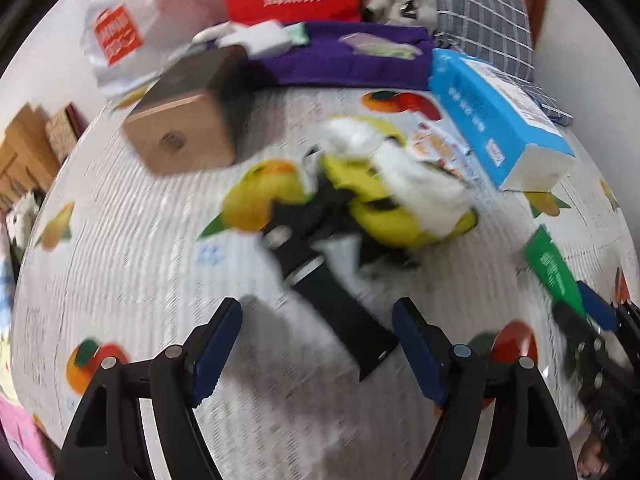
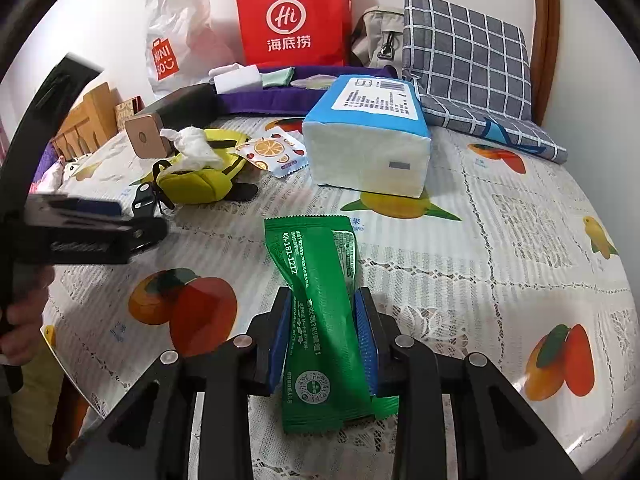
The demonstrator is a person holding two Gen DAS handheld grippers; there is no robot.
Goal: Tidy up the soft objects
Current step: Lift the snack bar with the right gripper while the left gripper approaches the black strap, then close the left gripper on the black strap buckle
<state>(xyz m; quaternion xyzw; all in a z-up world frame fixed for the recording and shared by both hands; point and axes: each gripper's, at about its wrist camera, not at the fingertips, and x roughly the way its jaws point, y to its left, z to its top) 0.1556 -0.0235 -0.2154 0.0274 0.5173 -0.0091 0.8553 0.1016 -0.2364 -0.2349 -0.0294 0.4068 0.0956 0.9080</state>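
Note:
My right gripper is shut on a green snack packet, held just above the fruit-print tablecloth. In the left wrist view that packet and the right gripper show at the right edge. A yellow pouch with crumpled white tissue on top lies mid-table. Its black strap runs toward my left gripper. That gripper is open above the strap's end, and its pads do not press it. The left wrist view is blurred. In the right wrist view the left gripper hovers near the pouch.
A blue-and-white tissue pack, an orange-print sachet and a brown box lie around the pouch. At the back are a purple cloth, a red paper bag, a white plastic bag and a grey plaid cushion.

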